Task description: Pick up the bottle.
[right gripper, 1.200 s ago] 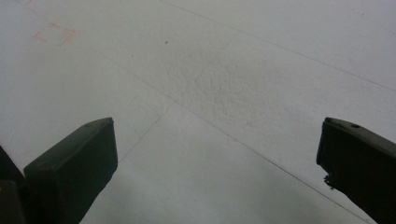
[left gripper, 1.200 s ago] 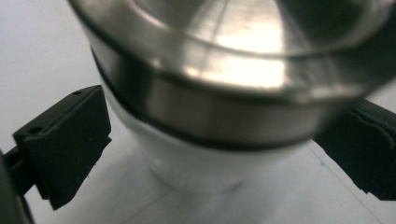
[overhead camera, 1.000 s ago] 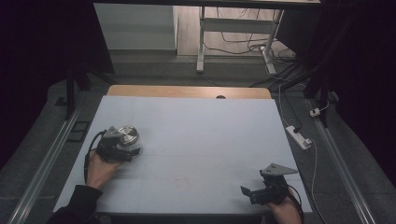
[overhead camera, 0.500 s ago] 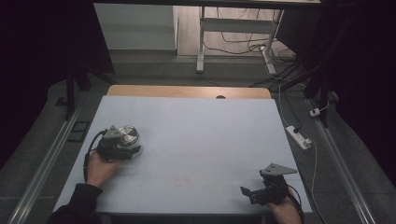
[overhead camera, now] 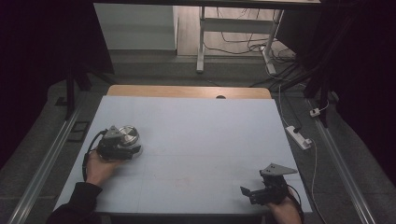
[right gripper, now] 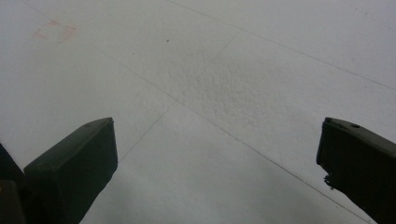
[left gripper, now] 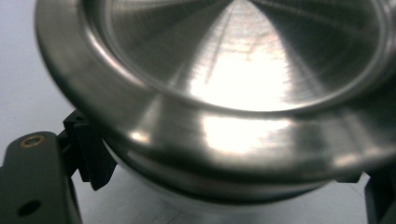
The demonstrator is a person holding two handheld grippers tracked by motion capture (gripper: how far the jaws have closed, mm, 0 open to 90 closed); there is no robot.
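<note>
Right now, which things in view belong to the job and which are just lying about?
In the job:
- metal bowl, left side of the table
- left tool, closed on the bowl's lower part
- right tool, open, nothing between its jaws

Lying about:
- white power strip on the floor to the right
- cables beyond the table

High cam sits above the near edge, looking forward and down over the whole table. Each gripper cam rides low, very close, sharing that same tabletop.
</note>
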